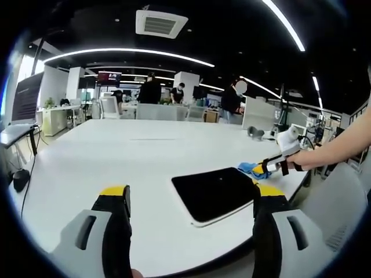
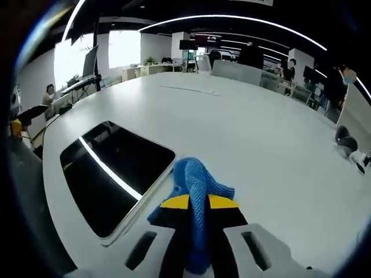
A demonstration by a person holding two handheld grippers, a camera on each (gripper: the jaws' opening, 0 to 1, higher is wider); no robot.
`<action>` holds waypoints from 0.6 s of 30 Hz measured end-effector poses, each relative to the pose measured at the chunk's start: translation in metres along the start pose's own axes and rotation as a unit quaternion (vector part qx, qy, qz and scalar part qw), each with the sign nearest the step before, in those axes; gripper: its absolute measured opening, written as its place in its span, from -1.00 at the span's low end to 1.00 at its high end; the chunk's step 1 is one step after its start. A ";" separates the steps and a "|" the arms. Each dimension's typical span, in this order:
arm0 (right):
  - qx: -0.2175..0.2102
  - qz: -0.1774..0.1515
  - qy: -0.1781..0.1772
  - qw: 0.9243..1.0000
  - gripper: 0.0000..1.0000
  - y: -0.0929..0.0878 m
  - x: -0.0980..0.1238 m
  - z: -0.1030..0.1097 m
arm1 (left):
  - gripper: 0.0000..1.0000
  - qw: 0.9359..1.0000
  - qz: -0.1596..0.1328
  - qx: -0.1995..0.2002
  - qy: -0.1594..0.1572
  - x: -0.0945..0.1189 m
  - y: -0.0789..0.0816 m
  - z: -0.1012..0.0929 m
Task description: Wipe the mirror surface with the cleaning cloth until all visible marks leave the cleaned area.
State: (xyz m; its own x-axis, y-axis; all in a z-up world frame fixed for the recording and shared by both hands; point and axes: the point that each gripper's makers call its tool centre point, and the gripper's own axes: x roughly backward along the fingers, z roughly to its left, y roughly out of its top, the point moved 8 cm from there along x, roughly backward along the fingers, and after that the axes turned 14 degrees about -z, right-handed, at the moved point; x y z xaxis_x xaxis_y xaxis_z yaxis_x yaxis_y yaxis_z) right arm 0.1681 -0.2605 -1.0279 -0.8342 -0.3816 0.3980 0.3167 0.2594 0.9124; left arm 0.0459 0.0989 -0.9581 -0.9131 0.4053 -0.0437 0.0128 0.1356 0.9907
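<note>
Now right gripper (image 2: 198, 204) clamps blue cloth (image 2: 197, 180) beside mirror (image 2: 110, 174); left gripper (image 1: 191, 200) open.

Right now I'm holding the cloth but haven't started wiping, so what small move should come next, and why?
Probably swing the right gripper sideways to bring the blue cloth onto the mirror. Its jaws are shut on the cloth, which rests on the white table just beside the mirror's edge, not on the glass. The left gripper hangs open, away from it.

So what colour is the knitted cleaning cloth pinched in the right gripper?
Bright blue knitted cleaning cloth, clamped in the right gripper; the right gripper view shows it best.
</note>
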 end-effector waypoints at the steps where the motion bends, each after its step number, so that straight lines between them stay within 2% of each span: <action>1: 0.009 -0.001 0.000 1.000 -0.96 0.000 0.000 0.001 | 0.69 1.000 0.000 0.000 0.000 0.000 0.000 0.000; 3: 0.014 -0.004 0.006 1.000 -0.98 0.002 -0.001 0.004 | 0.69 1.000 -0.001 0.000 0.001 0.000 0.001 0.000; 9: -0.012 -0.024 -0.009 1.000 -0.99 0.016 -0.006 0.003 | 0.70 1.000 -0.004 0.000 0.003 0.000 0.001 -0.001; 12: -0.021 -0.024 -0.035 0.999 -0.99 0.023 -0.008 -0.002 | 0.69 1.000 -0.003 0.001 0.000 0.000 0.001 -0.002; 18: -0.080 -0.050 -0.061 0.994 -0.99 0.039 -0.015 -0.004 | 0.69 1.000 -0.010 0.001 0.003 0.001 0.003 -0.002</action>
State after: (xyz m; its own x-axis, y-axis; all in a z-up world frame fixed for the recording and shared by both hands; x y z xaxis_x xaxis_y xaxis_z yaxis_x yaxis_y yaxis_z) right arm 0.1944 -0.2482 -0.9981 -0.9104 -0.2856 0.2992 0.2895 0.0767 0.9541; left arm 0.0446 0.0980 -0.9553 -0.9155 0.3975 -0.0625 -0.0042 0.1460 0.9893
